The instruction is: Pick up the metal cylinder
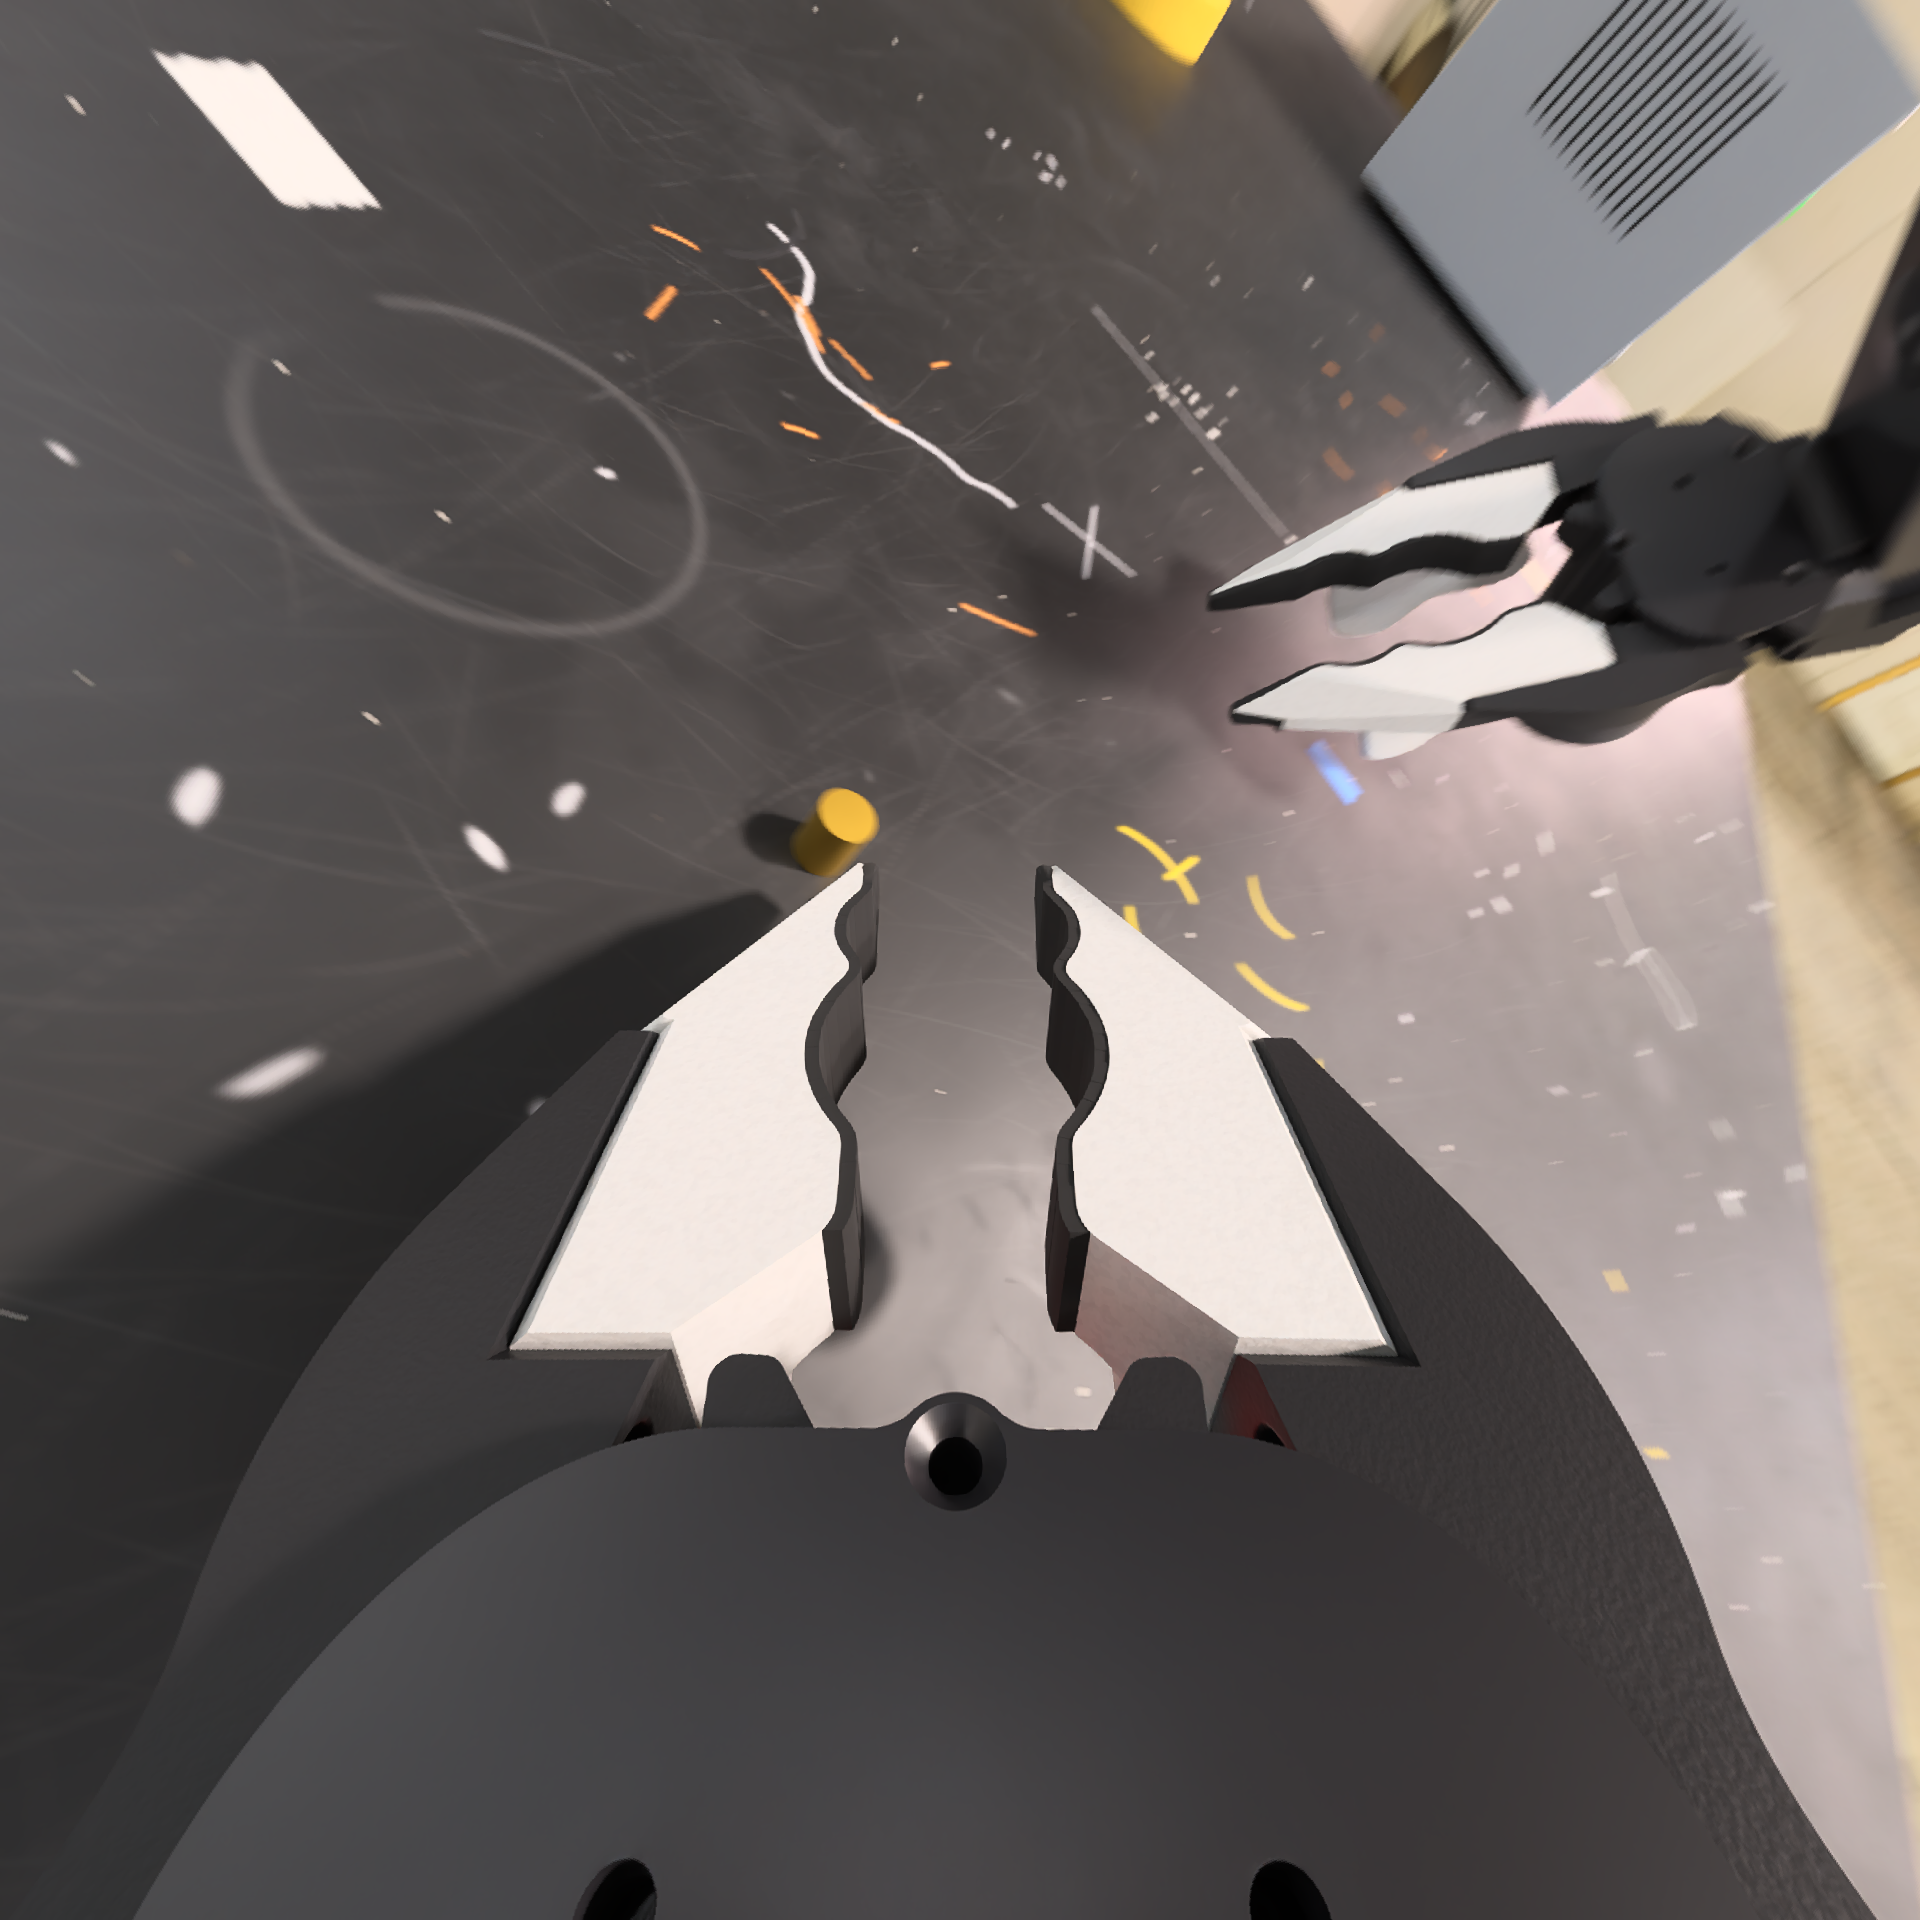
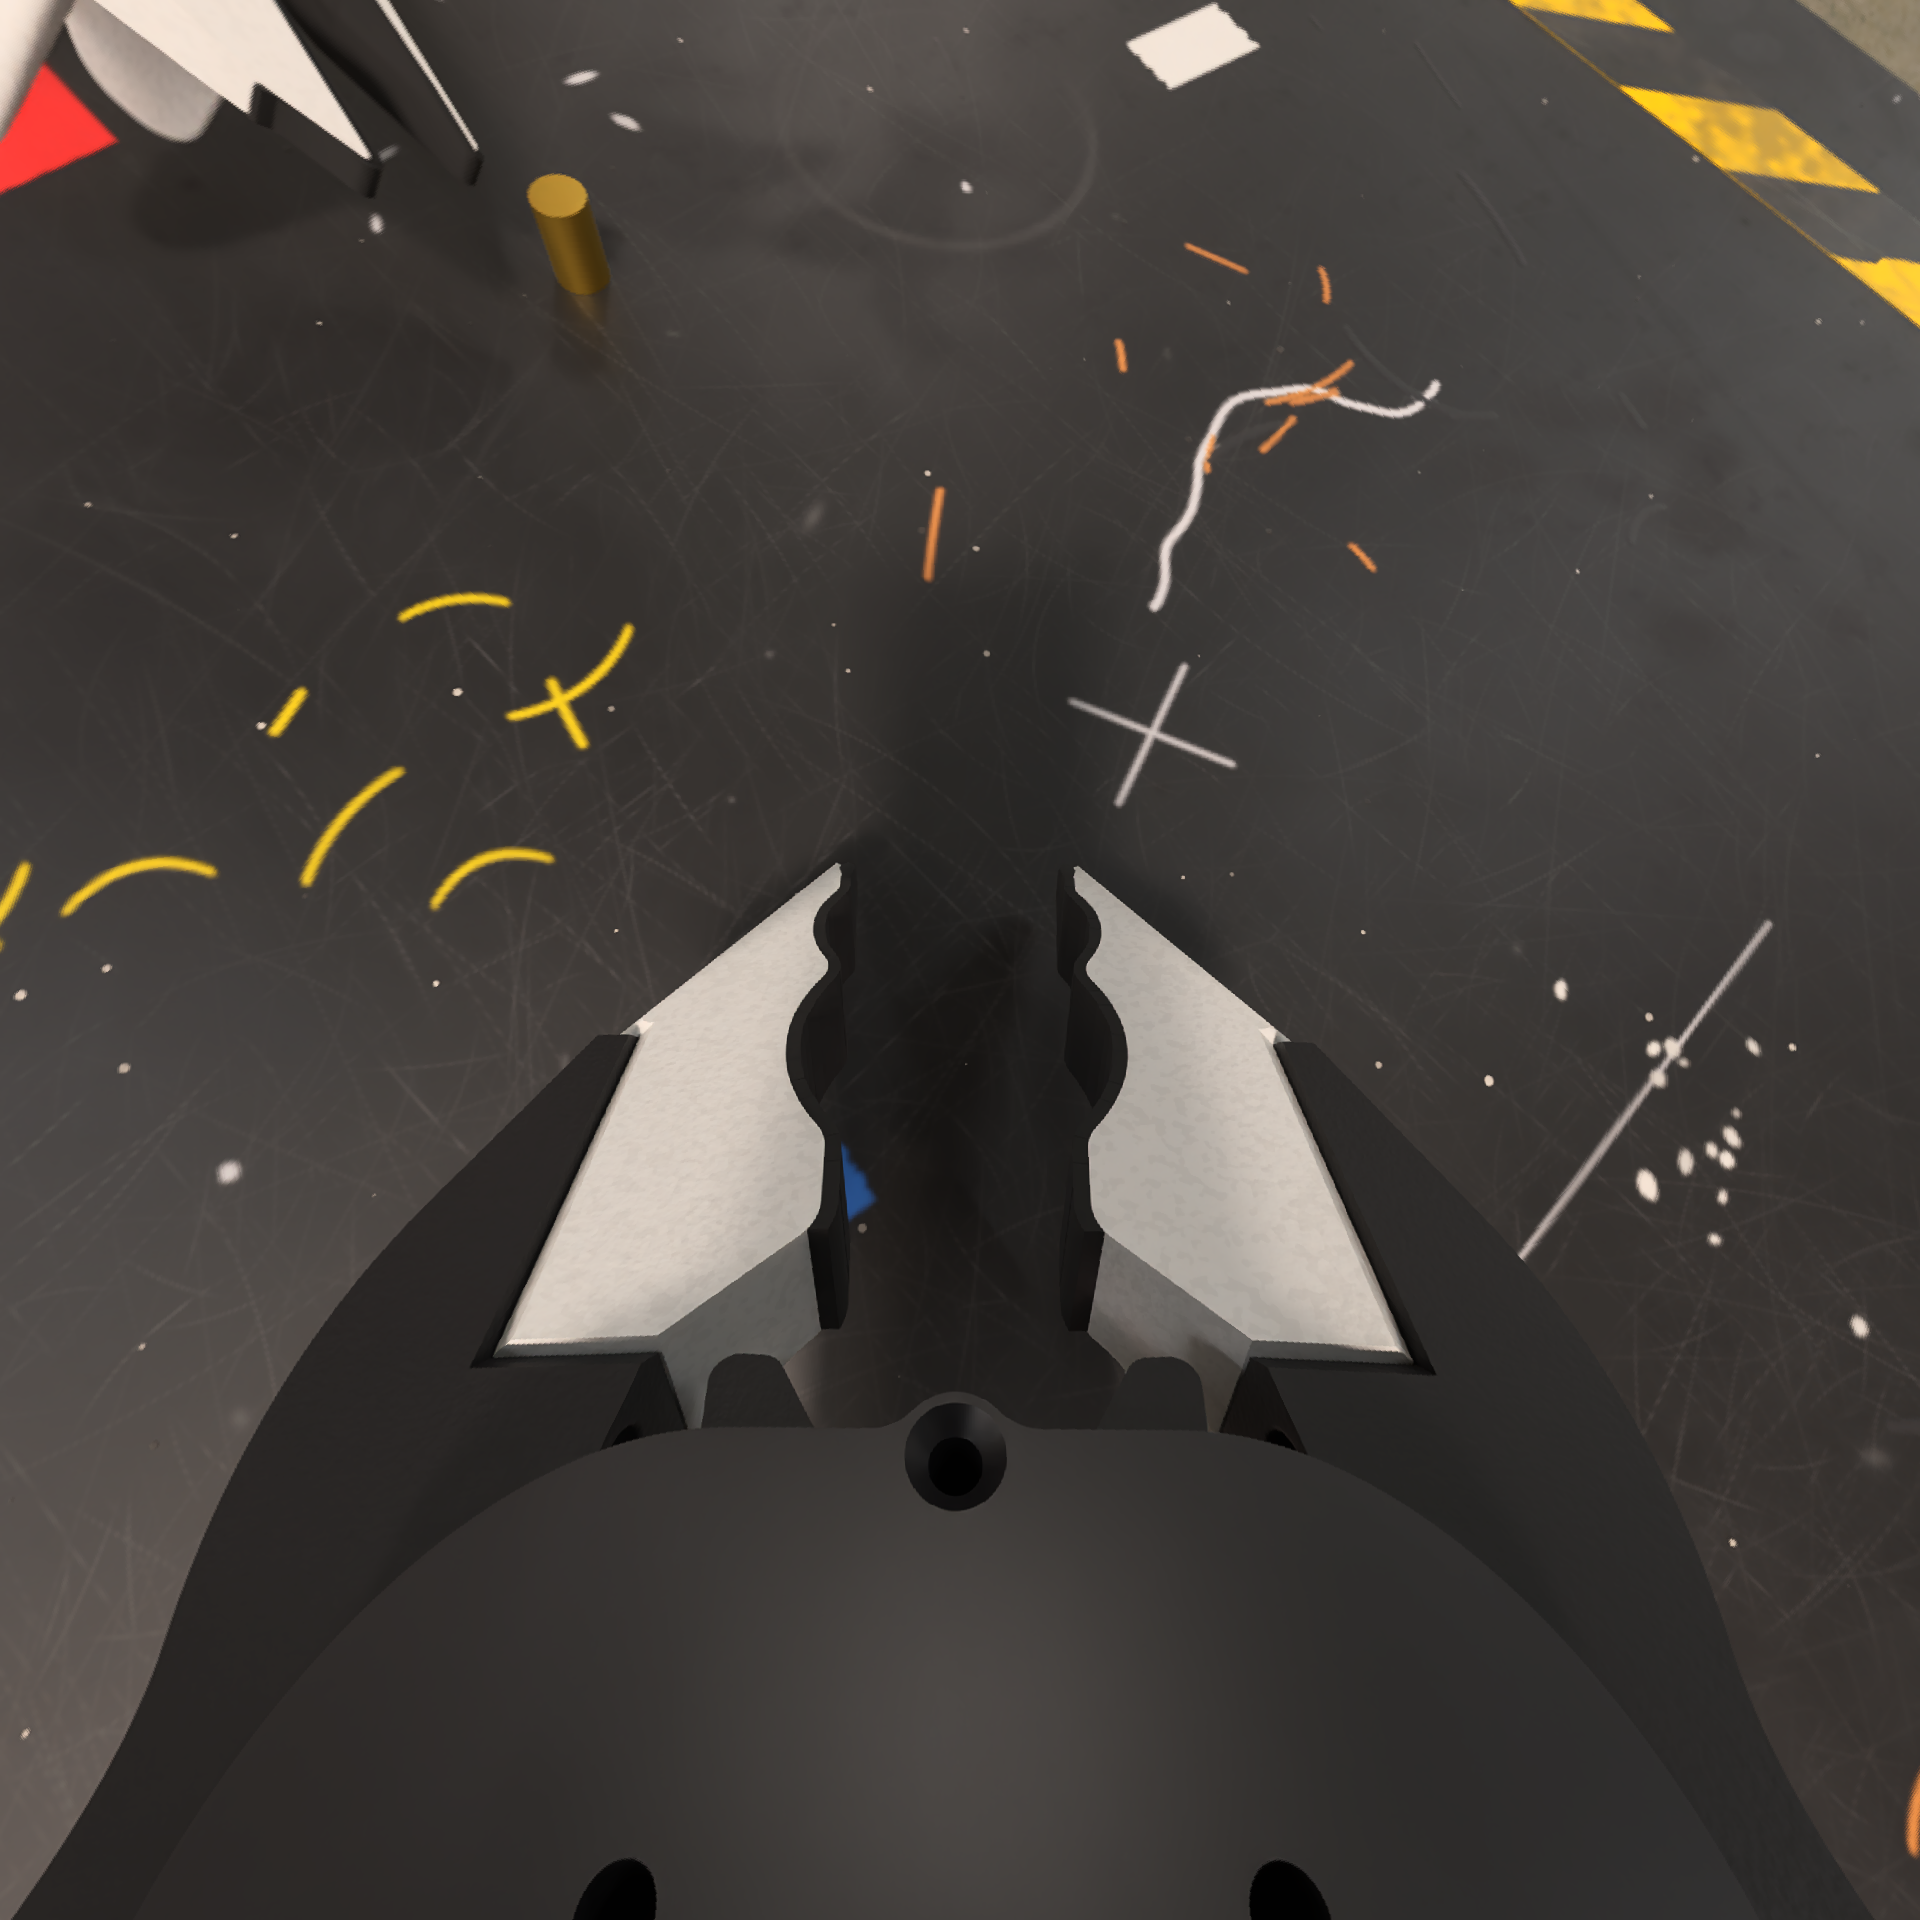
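Hovering over dark scratched tabletop (image 1: pixel 416 644), left gripper (image 1: pixel 954 883) tilted down, fingers spread with a clear gap, holding nothing. Small gold metal cylinder (image 1: pixel 834 829) upright on the table, just beyond and slightly left of the left fingertip, not touching. Right gripper (image 2: pixel 956 883) likewise spread and empty, low over bare table, well apart from the cylinder. Grey box (image 1: pixel 1662 177) at far right edge. Striped yellow edge tape (image 2: pixel 1756 140) far right; open room around cylinder otherwise.
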